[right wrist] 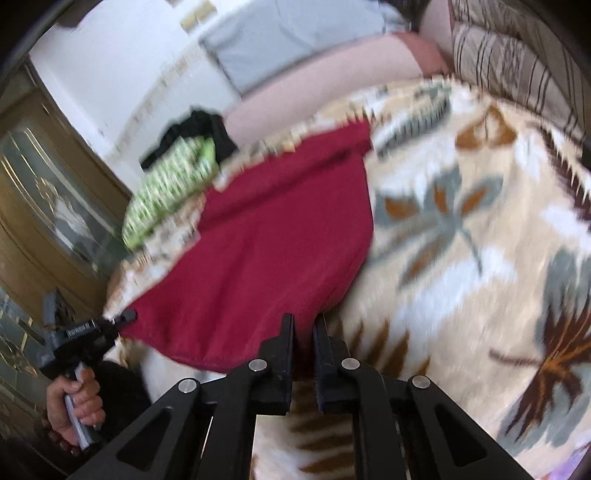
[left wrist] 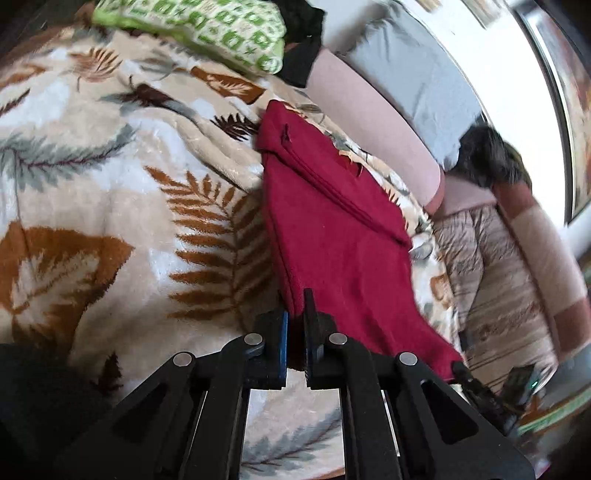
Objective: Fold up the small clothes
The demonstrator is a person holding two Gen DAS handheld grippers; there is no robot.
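One red garment (left wrist: 332, 236) is counted on one leaf blanket (left wrist: 110, 177). One green-patterned cloth (left wrist: 207, 33) and one black cloth (left wrist: 303, 48) are seen behind. Two grippers are tallied, left (left wrist: 295, 317) and right (right wrist: 303, 328).

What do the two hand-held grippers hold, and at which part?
Both hold the dark red fabric garment: left hand-held gripper and right hand-held gripper each pinch its near edge.

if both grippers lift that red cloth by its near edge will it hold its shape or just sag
The red cloth will probably sag: it already drapes over the leaf-print blanket in soft folds. It looks thin, so likely light. Its fuzzy surface should resist slipping from the pinch of each hand-held gripper.
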